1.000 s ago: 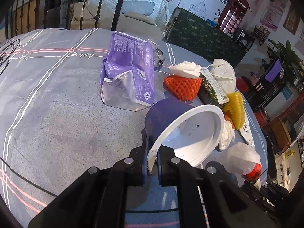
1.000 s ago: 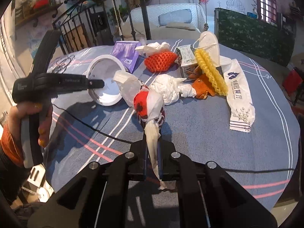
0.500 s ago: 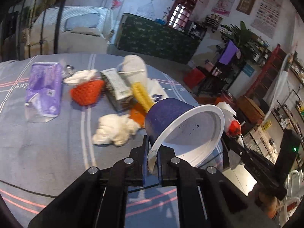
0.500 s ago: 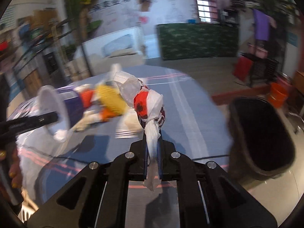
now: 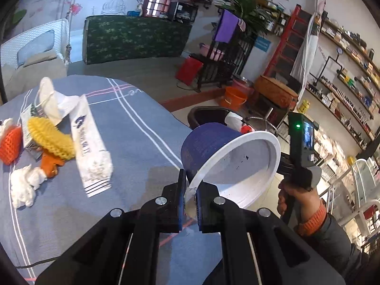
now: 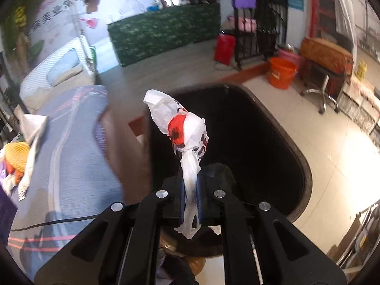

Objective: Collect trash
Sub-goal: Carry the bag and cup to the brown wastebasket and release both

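Surface (image 5: 133, 142), covered in grey-blue cloth with pink and white stripes: carries the uncollected litter toward its far left edge.

Trash bin (image 6: 261, 142), black, open-topped, on the floor just beyond the surface's right edge: interior dark, contents not discernible.

Paper bowl (image 5: 228, 161), purple outside, white inside: rim pinched between the narrowed jaws of the left hand-held gripper (image 5: 190, 194), held above the surface's right edge, short of the bin.

Knotted plastic bag (image 6: 185, 133), white with red print: tail clamped in the shut right hand-held gripper (image 6: 190, 197), hanging directly over the bin's mouth.

White wrapper (image 5: 92, 147), yellow foam net (image 5: 49, 137), orange foam net (image 5: 9, 144), crumpled tissue (image 5: 23, 185), white mask (image 5: 47, 97): all lying clustered together on the surface.

Step in hand, as judged: carrying two items to the bin; bag at drop position, bowl trailing.

Next move calls for: parting the right jaws so the bag falls inside; bringing the bowl further over the bin's opening before its release; returning for the cluster.
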The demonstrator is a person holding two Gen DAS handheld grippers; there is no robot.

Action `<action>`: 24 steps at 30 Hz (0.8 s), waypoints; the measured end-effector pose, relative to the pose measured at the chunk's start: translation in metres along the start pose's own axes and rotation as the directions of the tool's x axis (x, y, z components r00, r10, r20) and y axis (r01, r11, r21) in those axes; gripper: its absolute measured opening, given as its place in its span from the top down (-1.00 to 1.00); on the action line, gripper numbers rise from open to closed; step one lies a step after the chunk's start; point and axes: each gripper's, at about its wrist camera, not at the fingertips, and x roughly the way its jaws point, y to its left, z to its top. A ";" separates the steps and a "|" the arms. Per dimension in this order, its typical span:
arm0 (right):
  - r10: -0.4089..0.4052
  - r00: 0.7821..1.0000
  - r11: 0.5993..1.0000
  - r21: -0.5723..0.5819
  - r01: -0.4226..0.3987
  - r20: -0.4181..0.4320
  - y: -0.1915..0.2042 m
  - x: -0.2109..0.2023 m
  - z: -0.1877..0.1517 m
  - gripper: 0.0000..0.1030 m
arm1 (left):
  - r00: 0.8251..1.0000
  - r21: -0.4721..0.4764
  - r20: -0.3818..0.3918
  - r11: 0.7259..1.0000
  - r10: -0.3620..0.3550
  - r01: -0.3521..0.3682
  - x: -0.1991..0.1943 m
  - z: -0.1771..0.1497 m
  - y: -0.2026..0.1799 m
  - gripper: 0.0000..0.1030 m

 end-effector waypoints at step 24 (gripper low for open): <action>-0.106 0.981 0.994 -0.018 0.110 0.162 -0.029 -0.059 -0.058 -0.55 | 0.989 0.155 -0.132 0.987 0.065 -0.044 0.123 0.061 -0.076 0.84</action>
